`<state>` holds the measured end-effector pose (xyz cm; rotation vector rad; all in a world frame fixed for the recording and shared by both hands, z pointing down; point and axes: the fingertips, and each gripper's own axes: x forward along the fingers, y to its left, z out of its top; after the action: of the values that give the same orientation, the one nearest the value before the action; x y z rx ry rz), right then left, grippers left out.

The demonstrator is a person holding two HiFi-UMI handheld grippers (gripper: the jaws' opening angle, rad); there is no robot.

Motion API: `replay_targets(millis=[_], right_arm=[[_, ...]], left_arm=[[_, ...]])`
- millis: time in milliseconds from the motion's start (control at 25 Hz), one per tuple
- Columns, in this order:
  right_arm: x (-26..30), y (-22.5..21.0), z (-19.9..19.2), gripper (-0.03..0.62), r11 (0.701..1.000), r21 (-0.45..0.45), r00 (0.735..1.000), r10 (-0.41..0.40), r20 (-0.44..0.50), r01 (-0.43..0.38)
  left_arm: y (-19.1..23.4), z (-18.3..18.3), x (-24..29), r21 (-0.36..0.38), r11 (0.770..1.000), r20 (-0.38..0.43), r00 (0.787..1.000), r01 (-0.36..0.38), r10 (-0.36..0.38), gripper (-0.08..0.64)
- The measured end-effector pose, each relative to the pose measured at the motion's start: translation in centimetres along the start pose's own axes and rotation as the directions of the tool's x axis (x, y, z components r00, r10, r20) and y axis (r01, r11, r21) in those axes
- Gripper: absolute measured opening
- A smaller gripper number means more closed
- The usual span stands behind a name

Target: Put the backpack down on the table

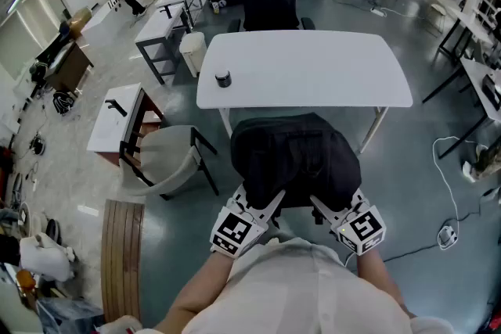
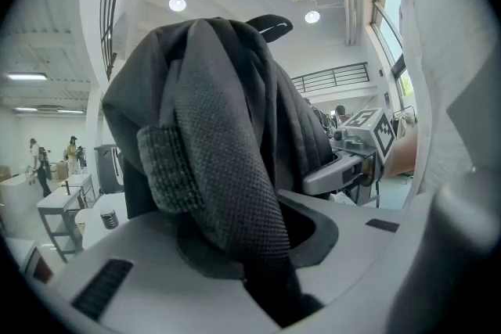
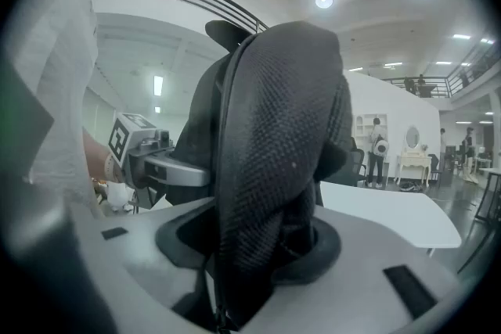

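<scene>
Head view — left gripper point(image 1: 264, 207) and right gripper point(image 1: 324, 209) clamp backpack point(image 1: 294, 159), white table point(image 1: 313, 66), grey floor point(image 1: 411, 176)

Left tool point(image 1: 268, 209) and right tool point(image 1: 321, 210) both clamp the backpack point(image 1: 293, 156).
</scene>
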<state>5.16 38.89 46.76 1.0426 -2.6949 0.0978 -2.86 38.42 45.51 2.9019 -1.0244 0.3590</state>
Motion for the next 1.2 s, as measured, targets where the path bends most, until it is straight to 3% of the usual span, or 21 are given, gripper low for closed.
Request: replay_targets(millis=[1200], right_arm=[[2.6, -0.1, 0.3, 0.198, 0.998, 0.055, 1.0, -0.015, 0.01, 0.014]], left_arm=[[2.6, -0.6, -0.3, -0.036, 0.999, 0.016, 1.0, 0.014, -0.013, 0.1]])
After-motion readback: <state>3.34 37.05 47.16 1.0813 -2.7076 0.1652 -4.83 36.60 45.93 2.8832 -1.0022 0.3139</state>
